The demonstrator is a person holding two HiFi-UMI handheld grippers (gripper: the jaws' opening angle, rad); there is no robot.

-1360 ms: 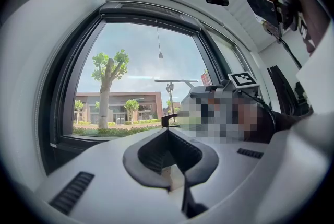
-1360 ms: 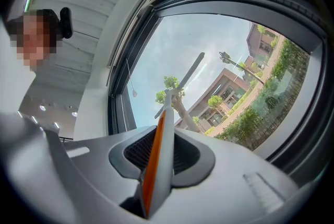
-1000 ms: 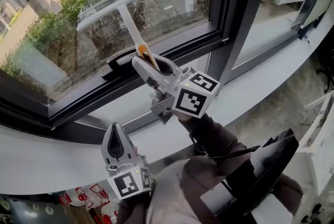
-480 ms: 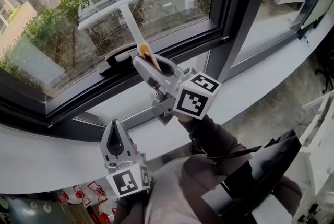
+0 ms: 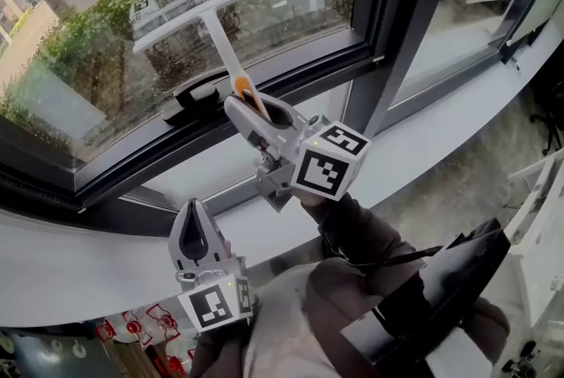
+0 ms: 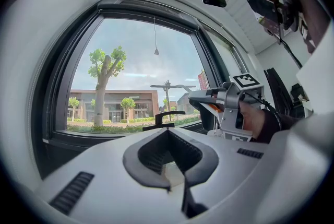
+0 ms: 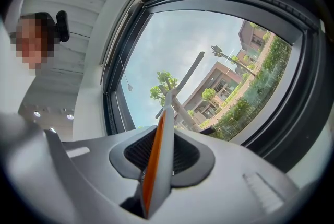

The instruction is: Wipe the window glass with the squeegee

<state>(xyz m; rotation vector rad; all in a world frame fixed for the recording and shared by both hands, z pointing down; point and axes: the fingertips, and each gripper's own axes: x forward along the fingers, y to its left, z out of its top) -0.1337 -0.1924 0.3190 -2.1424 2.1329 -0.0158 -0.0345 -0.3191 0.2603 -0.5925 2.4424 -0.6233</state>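
Almost nothing has shifted in the last second: the squeegee (image 5: pixel 211 11) stays with its blade against the window glass (image 5: pixel 88 94), so the stroke appears barely begun. The right gripper (image 5: pixel 256 110) is clamped on the handle, and only its own view shows the grip. The left gripper (image 5: pixel 194 231) hangs low, jaws together, empty.
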